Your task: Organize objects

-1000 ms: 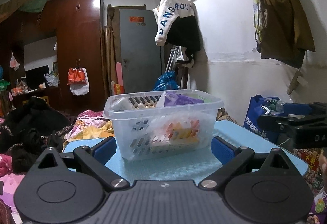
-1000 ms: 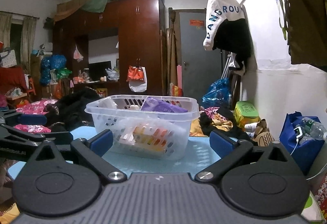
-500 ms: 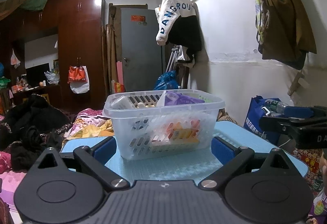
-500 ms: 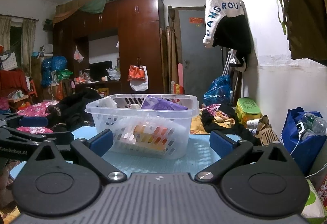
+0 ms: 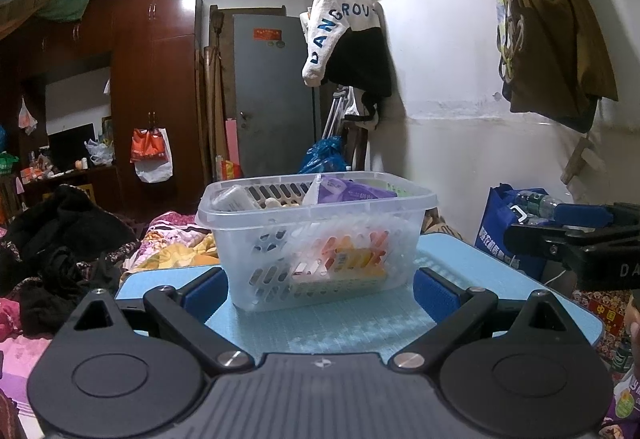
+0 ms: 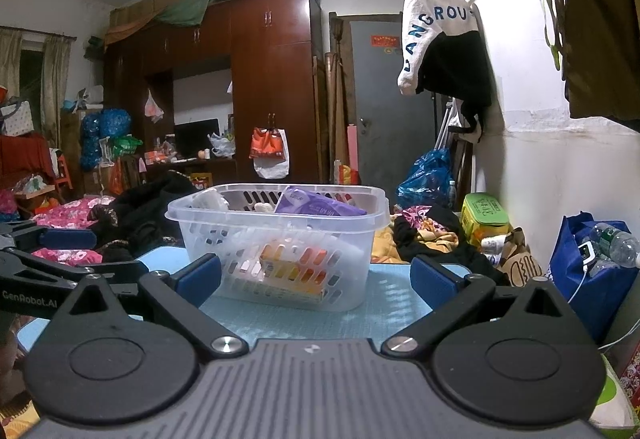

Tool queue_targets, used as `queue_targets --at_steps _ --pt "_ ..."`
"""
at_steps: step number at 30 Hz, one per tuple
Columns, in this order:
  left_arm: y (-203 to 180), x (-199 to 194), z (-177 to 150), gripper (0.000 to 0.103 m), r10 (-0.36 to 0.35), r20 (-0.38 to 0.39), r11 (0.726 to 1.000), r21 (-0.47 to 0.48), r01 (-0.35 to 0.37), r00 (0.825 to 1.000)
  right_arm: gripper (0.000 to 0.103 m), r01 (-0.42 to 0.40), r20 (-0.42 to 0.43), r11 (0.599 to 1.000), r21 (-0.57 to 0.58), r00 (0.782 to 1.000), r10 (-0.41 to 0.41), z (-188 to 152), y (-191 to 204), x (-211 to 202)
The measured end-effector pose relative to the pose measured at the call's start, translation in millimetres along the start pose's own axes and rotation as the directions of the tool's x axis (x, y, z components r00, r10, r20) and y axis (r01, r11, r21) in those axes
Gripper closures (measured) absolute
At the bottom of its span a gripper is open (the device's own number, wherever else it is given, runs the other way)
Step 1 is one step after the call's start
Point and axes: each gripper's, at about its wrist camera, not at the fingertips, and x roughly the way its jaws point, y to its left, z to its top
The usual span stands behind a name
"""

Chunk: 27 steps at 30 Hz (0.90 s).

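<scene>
Left wrist: basket point(image 5: 316, 235) between fingers point(image 5: 206, 289).

Blue tabletop point(image 5: 472, 271): bare strip in front of the clear plastic basket point(image 5: 316, 239) and along its right side, open to a low approach.

Basket: stands mid-table, directly ahead of both grippers; top open, but a purple packet point(image 6: 316, 205) and a white object point(image 5: 234, 199) rise to the rim, narrowing entry from above.

Left gripper point(image 5: 320, 289): jaws spread wide, blue pads flanking the basket's near corners, apart from its walls.

Right gripper point(image 6: 316, 279): spread likewise; reaches in from the right table edge, blocking that side.

Beyond the table: heaped clothes point(image 6: 432, 235) and a blue bag point(image 5: 512, 227) crowd both sides.
</scene>
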Motion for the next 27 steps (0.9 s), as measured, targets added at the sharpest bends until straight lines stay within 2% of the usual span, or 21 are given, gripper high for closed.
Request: queue_targets --at_steps 27 --pt "-3.9 4.0 -1.9 0.003 -0.009 -0.011 1.000 0.003 0.009 1.000 0.000 0.005 0.001 1.000 0.004 1.000 -0.005 1.5 0.8 -1.0"
